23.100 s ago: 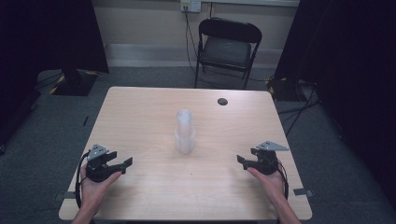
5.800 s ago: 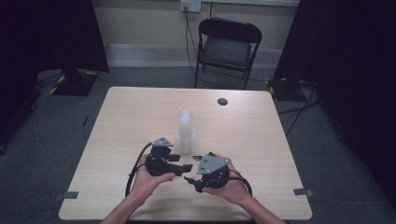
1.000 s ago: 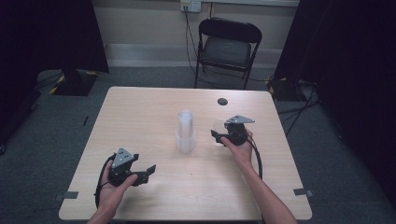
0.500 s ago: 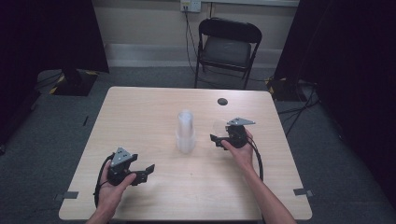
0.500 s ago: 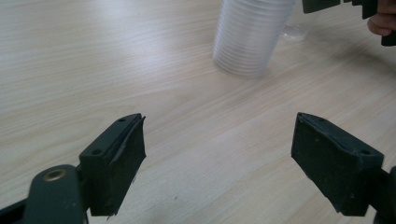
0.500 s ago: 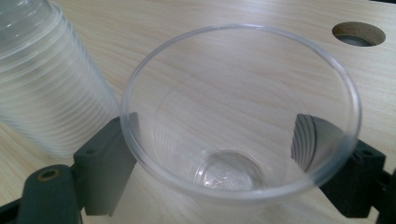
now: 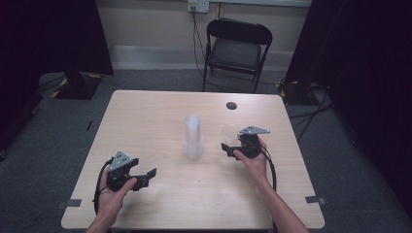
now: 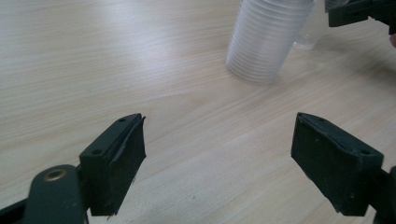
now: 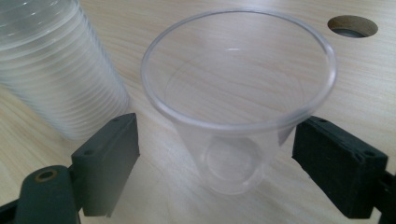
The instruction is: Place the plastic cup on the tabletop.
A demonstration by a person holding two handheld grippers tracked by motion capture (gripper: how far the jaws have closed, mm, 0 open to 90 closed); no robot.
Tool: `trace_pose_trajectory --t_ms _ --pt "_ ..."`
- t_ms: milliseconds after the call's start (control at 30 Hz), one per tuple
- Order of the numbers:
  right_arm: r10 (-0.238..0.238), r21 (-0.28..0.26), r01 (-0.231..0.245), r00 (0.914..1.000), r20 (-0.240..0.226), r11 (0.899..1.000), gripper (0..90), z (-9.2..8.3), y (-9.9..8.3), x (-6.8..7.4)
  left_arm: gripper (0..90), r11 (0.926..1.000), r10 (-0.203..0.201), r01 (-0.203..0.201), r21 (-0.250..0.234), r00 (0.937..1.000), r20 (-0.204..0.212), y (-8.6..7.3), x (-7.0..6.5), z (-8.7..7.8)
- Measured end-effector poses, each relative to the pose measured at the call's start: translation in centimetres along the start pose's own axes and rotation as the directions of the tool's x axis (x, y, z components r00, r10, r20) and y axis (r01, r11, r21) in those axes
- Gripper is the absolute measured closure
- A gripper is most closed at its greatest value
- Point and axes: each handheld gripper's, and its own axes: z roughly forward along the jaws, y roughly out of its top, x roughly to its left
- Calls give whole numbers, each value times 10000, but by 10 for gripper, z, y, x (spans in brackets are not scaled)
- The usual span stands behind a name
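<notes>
Right gripper (image 9: 215,154) jaws spread wide either side of a single clear cup (image 9: 238,93), upright on the table (image 7: 145,111), not squeezing it. Cup stack (image 7: 193,137) just beside (upside down). Left gripper (image 8: 217,158) wide open, holding nothing, near table's front-left.

Right hand-held gripper (image 7: 227,147) now lower, jaws wide around a single clear cup (image 9: 238,100) set beside the stack (image 7: 193,138).

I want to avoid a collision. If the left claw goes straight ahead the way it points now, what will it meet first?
Probably the stack of cups: it stands ahead, slightly off the centre line, with bare table between. The left claw is open. Depth is unclear.
</notes>
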Motion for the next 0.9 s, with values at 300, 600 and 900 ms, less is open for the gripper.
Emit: trace_pose_trajectory --t_ms 300,600,900 --pt "229 -59 -229 9997 -131 9997 148 -17 -5 -4 177 9998 -176 176 32 9998 -104 -2 5 -2" --pt "149 62 -148 9998 -143 9999 152 -44 -8 -4 184 9996 -263 267 84 9982 -530 -7 12 -10" --pt "79 24 -79 9998 -161 10000 186 -75 -16 2 186 9991 -356 373 194 9961 -802 -8 14 -14"
